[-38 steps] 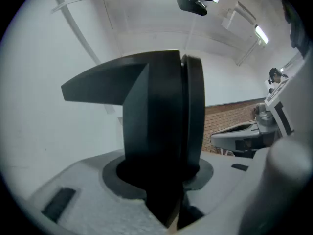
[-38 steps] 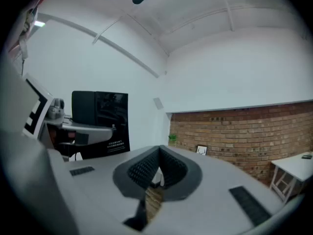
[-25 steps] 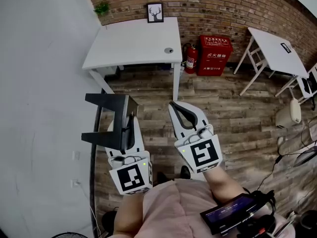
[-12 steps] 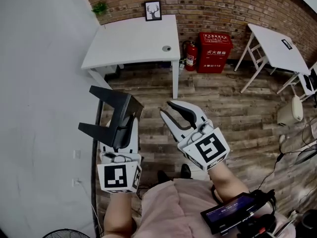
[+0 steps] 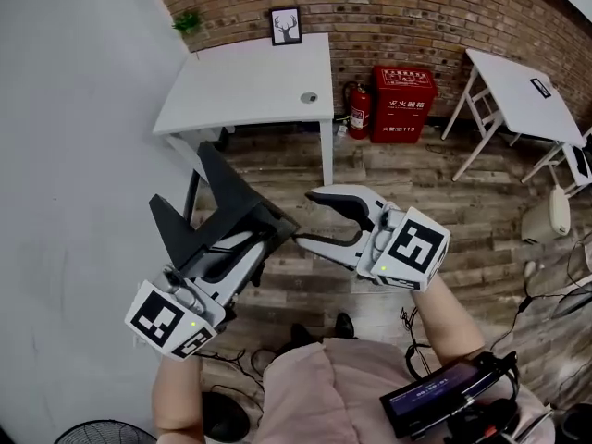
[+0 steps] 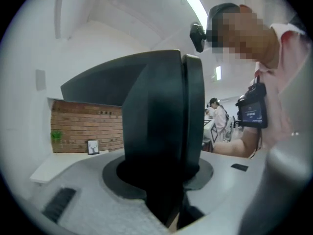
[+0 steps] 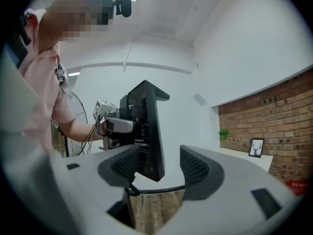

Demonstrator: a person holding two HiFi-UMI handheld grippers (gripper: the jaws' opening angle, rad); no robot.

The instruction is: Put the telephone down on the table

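The telephone is a black wedge-shaped body, held in the air over the wooden floor. My left gripper is shut on it from the lower left, and in the left gripper view the telephone fills the gap between the jaws of the left gripper. My right gripper points left at the phone's right end, its jaws opening. In the right gripper view the telephone's lower corner shows between the pads of the right gripper, which do not press it. The white table stands ahead.
On the table's far edge are a framed deer picture and a small plant. A red fire extinguisher and its red box stand by the brick wall. A second white table is at the right.
The left gripper swung down and left and turned, tipping the telephone toward the right. The right gripper turned to point left at the phone, and its jaws went from shut to wide apart.
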